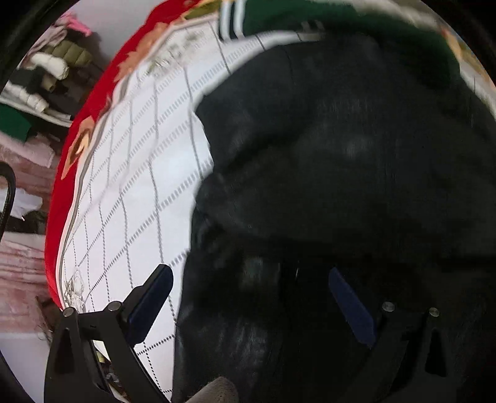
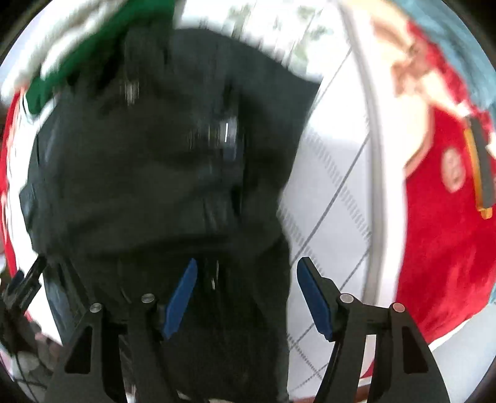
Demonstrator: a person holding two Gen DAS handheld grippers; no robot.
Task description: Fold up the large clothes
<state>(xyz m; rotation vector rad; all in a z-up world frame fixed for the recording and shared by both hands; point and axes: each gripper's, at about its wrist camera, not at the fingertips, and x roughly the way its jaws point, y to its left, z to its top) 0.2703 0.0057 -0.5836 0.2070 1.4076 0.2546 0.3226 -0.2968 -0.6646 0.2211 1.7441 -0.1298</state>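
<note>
A crumpled black garment (image 1: 341, 170) lies on a white quilt (image 1: 139, 173) with a red border (image 1: 74, 124), beside a green garment (image 1: 325, 15). Both the left tongs (image 1: 251, 297) and right tongs (image 2: 246, 293) hover over it, spread wide, gripping nothing.

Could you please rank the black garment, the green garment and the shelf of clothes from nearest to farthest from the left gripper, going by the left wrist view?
1. Black garment: lies between the left gripper's open fingers.
2. Green garment: beyond it, top.
3. Shelf of clothes: background, far left.
</note>
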